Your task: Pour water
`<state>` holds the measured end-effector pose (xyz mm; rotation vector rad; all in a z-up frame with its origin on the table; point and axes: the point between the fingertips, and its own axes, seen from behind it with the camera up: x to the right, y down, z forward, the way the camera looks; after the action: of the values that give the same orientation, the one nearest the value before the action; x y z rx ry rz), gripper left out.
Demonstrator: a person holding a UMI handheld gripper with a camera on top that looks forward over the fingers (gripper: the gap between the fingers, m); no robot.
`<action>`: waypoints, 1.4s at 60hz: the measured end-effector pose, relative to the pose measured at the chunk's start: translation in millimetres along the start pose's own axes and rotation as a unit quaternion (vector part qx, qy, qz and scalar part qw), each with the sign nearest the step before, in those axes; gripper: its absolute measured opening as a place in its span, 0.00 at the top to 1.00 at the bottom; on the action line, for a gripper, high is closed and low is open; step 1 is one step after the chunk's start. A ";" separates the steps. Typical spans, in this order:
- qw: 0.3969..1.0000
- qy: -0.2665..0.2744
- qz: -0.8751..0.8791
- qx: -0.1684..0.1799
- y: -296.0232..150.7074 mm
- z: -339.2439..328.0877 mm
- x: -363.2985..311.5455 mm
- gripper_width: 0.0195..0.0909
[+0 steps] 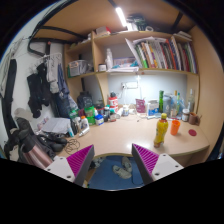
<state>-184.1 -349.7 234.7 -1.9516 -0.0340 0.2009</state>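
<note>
While the fingers (113,165) hang spread wide with nothing between them, the yellow bottle (161,130) sits well beyond them on the table (120,135), right beside an orange cup (175,126). It's so cluttered around there that reaching in could easily knock something over.

Beyond the fingers: wooden wall shelf (150,38) holding upright books (165,55); dark jackets (45,90) hanging beside it; lit ceiling strip lamp (121,16).

**Surfaces noted**

Desk (120,135): pale wood, smooth, matt. Shelf (140,38) above: same wood. Yellow bottle (161,131): glossy plastic. Books (160,55): paper spines. Gripper (112,162): 2 magenta ribbed pads (78,159), matt, set apart.
</note>
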 end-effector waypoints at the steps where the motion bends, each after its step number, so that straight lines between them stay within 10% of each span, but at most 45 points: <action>1: 1.000 0.001 0.001 -0.001 0.9 -0.5 -0.2 0.11; 29: 0.997 0.067 0.002 0.033 25.9 19.8 71.5 0.11; 49: 0.988 0.141 -0.023 0.054 35.9 165.7 248.7 0.11; 67: 0.992 0.095 -0.050 0.065 40.2 281.5 280.6 0.12; 69: 0.992 0.093 -0.056 0.069 36.2 287.6 283.5 0.16; 73: 0.993 0.086 -0.063 0.059 35.9 297.3 284.8 0.60; 84: 0.993 0.092 -0.055 0.057 35.7 300.6 289.8 0.67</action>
<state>51.7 -53.4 55.5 -1.8411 -0.0091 -0.0501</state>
